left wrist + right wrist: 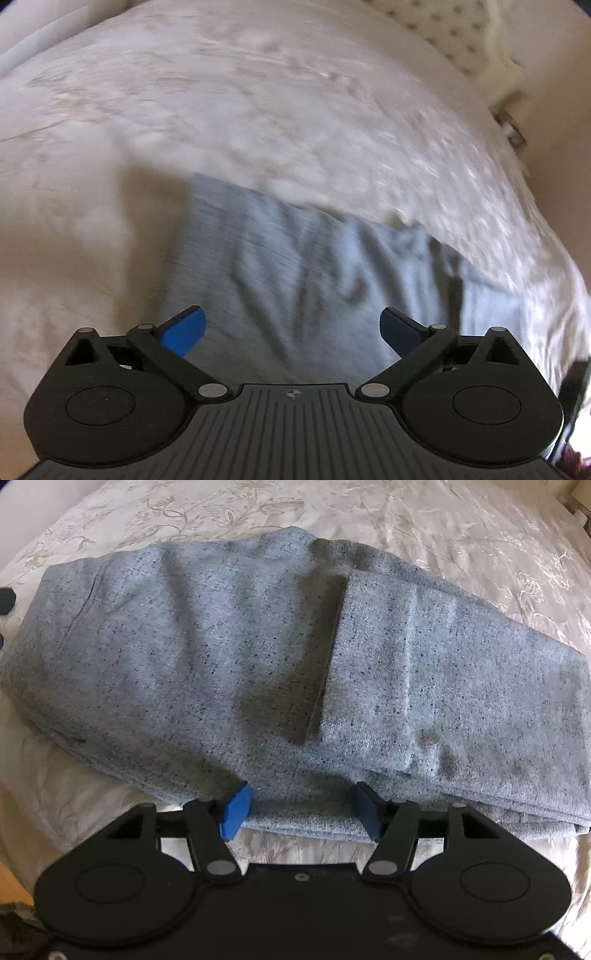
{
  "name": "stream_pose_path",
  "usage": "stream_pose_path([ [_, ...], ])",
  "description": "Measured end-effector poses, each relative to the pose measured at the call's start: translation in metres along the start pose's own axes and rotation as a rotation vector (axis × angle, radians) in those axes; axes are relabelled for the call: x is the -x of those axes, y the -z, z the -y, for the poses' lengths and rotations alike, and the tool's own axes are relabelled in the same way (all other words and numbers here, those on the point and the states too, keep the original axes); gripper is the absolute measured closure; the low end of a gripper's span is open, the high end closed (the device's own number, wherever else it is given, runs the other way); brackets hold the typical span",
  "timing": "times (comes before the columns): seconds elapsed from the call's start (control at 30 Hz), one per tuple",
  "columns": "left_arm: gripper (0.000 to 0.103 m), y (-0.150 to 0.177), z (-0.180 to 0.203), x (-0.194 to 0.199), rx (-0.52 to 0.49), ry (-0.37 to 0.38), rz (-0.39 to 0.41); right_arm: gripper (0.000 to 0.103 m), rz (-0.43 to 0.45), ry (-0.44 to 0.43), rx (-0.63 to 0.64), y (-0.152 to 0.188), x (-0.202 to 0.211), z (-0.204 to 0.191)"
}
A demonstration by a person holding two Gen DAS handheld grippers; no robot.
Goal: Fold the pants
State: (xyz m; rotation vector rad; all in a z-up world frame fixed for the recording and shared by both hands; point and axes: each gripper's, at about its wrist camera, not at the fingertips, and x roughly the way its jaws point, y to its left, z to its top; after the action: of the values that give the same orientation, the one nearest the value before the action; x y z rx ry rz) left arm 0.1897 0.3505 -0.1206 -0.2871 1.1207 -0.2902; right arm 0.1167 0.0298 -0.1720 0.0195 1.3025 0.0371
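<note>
Right now your right gripper [301, 810] sits wide open at the near edge of the folded pants [258, 657] filling mid-frame on the bedspread [480, 528], gripping nothing, while your left gripper [292, 328] hovers open and empty above them.

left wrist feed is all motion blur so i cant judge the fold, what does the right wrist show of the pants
Observer: The grey pants lie folded in stacked layers on the bedspread.
Operator: right gripper holding them
Observer: No, the right gripper is open, its fingers straddling the near edge of the stack.
Operator: any loose part on top
Observer: One folded-over end lies across the right half, its straight edge running front to back.
</note>
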Motion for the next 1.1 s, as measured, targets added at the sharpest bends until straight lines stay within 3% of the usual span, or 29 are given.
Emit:
stream_pose_path([
  [0.1,0.001,-0.004,-0.024,0.002,0.077,-0.014,0.000,0.038,-0.010,0.004,0.004,-0.003,-0.004,-0.001],
  [0.3,0.001,0.023,-0.054,-0.011,0.277,0.052,-0.077,0.037,-0.023,0.008,0.005,-0.007,-0.002,-0.002],
  [0.4,0.001,0.044,-0.056,-0.012,0.380,0.126,-0.068,0.037,-0.030,0.008,0.011,-0.008,-0.003,-0.001],
  [0.57,0.001,0.055,-0.043,-0.030,0.366,0.168,-0.056,0.037,-0.038,0.009,0.018,-0.009,-0.003,-0.001],
  [0.7,0.001,0.049,-0.043,-0.047,0.418,0.200,-0.012,0.037,-0.047,0.010,0.020,-0.011,-0.003,-0.002],
  [0.97,0.000,0.036,-0.027,-0.073,0.382,0.199,0.014,0.036,-0.053,0.012,0.008,-0.011,-0.002,-0.001],
  [1.1,0.001,0.039,-0.029,-0.073,0.423,0.191,0.033,0.036,-0.059,0.009,0.004,-0.012,-0.003,0.000],
])
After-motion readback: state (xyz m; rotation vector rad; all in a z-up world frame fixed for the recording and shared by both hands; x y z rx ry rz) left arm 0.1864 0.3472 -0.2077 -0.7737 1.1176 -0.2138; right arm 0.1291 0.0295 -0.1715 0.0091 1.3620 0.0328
